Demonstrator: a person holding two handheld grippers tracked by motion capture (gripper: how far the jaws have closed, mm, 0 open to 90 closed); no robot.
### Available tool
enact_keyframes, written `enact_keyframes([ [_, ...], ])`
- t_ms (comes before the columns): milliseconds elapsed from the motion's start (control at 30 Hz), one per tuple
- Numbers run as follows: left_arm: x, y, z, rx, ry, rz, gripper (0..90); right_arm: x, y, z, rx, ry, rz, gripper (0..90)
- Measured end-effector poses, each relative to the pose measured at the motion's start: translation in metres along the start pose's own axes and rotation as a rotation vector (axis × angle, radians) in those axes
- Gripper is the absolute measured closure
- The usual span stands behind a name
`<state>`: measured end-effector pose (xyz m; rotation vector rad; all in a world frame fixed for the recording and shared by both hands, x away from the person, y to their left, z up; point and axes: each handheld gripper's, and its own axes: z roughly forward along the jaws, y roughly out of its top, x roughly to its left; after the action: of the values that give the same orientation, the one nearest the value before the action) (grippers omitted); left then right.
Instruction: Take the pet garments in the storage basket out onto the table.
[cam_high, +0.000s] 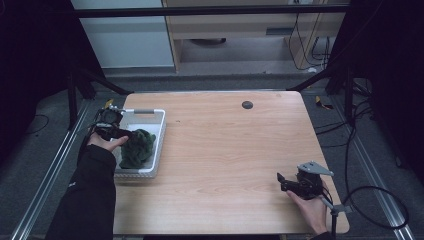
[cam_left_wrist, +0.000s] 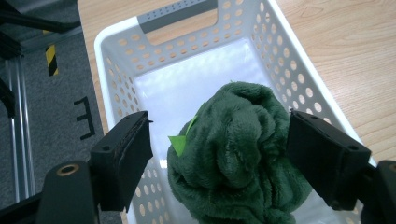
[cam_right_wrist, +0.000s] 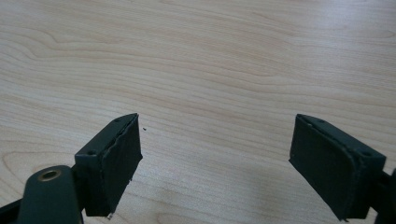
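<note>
A crumpled dark green plush cloth (cam_left_wrist: 238, 154) with a small light green tag lies inside a white perforated basket (cam_left_wrist: 289, 60). In the high view the cloth (cam_high: 137, 147) fills the basket's (cam_high: 157, 145) near half at the table's left edge. My left gripper (cam_left_wrist: 217, 158) hovers over the basket, open, its jaws either side of the cloth with a small gap at each side. From above, this left gripper (cam_high: 117, 132) sits at the cloth's left. My right gripper (cam_high: 285, 182) rests open near the table's front right corner; the right gripper (cam_right_wrist: 217, 158) has bare wood between its jaws.
The wooden table (cam_high: 230, 150) has a small black round cap (cam_high: 247, 104) near its far edge. The basket's grey handle (cam_left_wrist: 180, 14) faces away from me. Cables (cam_high: 370, 200) trail on the floor to the right. Metal rails (cam_high: 55, 165) run along the left.
</note>
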<state>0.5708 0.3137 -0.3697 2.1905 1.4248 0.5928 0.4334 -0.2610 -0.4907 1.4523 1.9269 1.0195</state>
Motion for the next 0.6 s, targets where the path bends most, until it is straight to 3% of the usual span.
enact_keyframes([
  [233, -0.003, 0.002, 0.005, 0.002, 0.002, 0.003, 22.7, 0.0, 0.0, 0.001, 0.003, -0.003, -0.006, 16.4],
  [400, -0.002, 0.001, 0.008, -0.015, -0.01, -0.02, 23.7, 0.0, 0.0, 0.0, 0.002, 0.0, -0.002, 16.4],
  [600, -0.003, -0.003, 0.017, 0.004, -0.024, -0.029, 23.7, 0.0, 0.0, 0.001, 0.009, 0.0, -0.004, 16.3],
])
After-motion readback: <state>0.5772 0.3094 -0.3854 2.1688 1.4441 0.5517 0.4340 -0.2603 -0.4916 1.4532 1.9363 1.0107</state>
